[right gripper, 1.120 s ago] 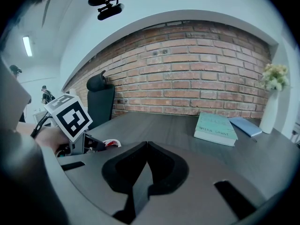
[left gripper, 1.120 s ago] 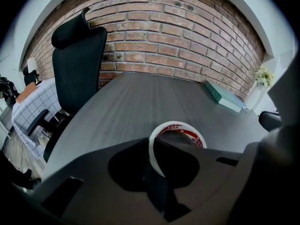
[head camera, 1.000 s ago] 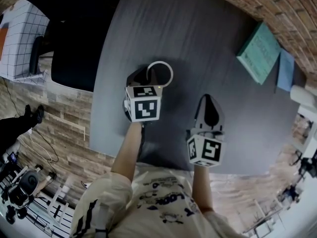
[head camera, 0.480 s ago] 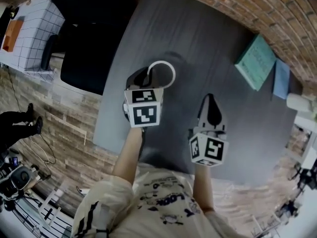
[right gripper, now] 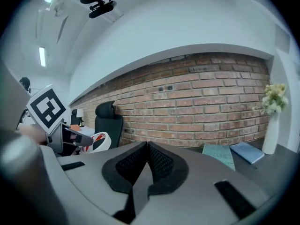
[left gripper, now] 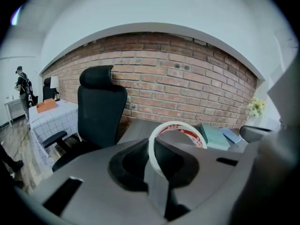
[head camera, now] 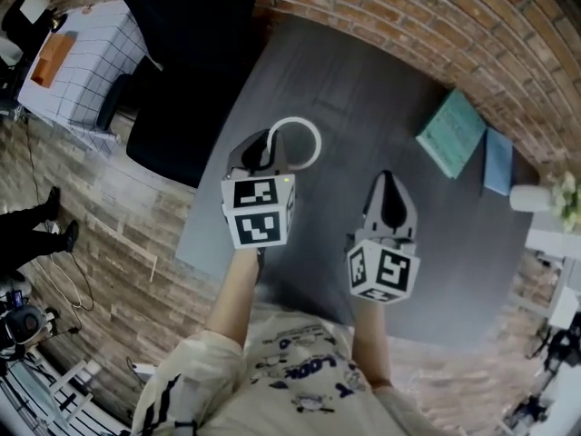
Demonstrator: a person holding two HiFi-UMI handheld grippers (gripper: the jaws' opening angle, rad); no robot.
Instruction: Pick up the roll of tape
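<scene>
Count: two tools, one roll of tape, two books, one chair, one vase. At far left in the head view stands a side table under a white grid-patterned cloth (head camera: 82, 48), then a black high-backed office chair (head camera: 182, 53) drawn up against the left edge of the dark grey desk (head camera: 363, 80). The left tool (head camera: 270, 150) pinches the white roll of tape with red print inside (head camera: 317, 139) by its band. The ring stands on edge, projects beyond the jaw tips and is carried in the air, off the desk, over the desk's left half. The right tool (head camera: 388, 203) is just beside it to the right, apart from it, with its jaws pressed together on nothing. A broad stretch of desk surface lies between both tools and the teal hardback book (head camera: 451, 134) and smaller blue book (head camera: 497, 162), which lie side by side near the desk's far right edge along the red brick wall (head camera: 408, 16). The left gripper view alone shows the red print and the pads closed on the band (left gripper: 152, 149). The right gripper view alone shows the white vase of pale flowers (right gripper: 271, 135) upright at the wall, right of the books, and shows the roll (right gripper: 101, 142) from the side, at the height of the chair's seat back.
</scene>
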